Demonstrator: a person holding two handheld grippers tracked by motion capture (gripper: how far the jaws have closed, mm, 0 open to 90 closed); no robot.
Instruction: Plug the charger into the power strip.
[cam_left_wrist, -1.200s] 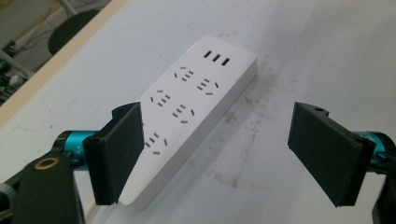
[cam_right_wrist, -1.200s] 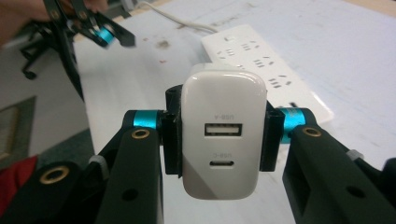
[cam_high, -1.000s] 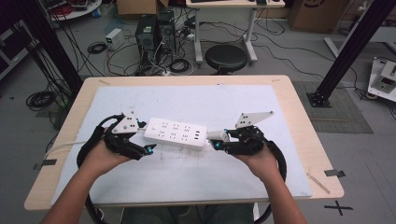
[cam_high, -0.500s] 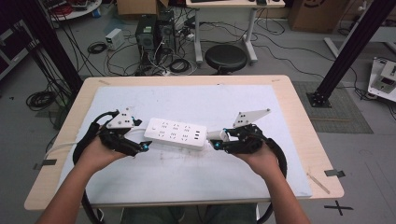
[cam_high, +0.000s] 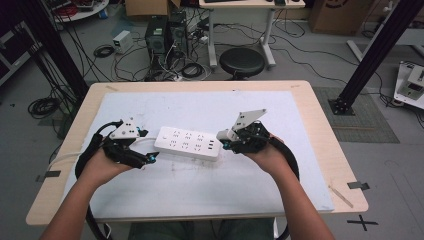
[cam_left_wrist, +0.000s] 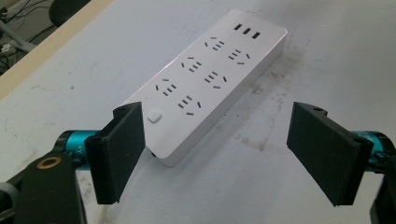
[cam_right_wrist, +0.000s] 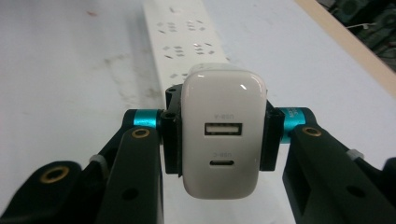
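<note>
A white power strip (cam_high: 189, 142) lies flat on the white mat, its sockets facing up; it also runs away from me in the left gripper view (cam_left_wrist: 210, 79) and the right gripper view (cam_right_wrist: 180, 32). My left gripper (cam_high: 149, 159) stands open at the strip's left end, its jaws wide apart (cam_left_wrist: 217, 156), the strip's switch end just beyond the left jaw. My right gripper (cam_high: 223, 143) is at the strip's right end, shut on a white USB charger (cam_right_wrist: 223, 133) whose two ports face the camera. The charger (cam_high: 226, 135) hangs close over the strip's end.
The white mat (cam_high: 210, 107) covers most of a light wooden table (cam_high: 327, 150). A cable (cam_high: 65, 157) leaves the strip's left end towards the table's left edge. Behind the table stand a black stool (cam_high: 242, 61), computer cases and floor cables.
My left gripper has drawn back leftward and towards me, away from the strip's left end. The right gripper with the charger has barely moved.
</note>
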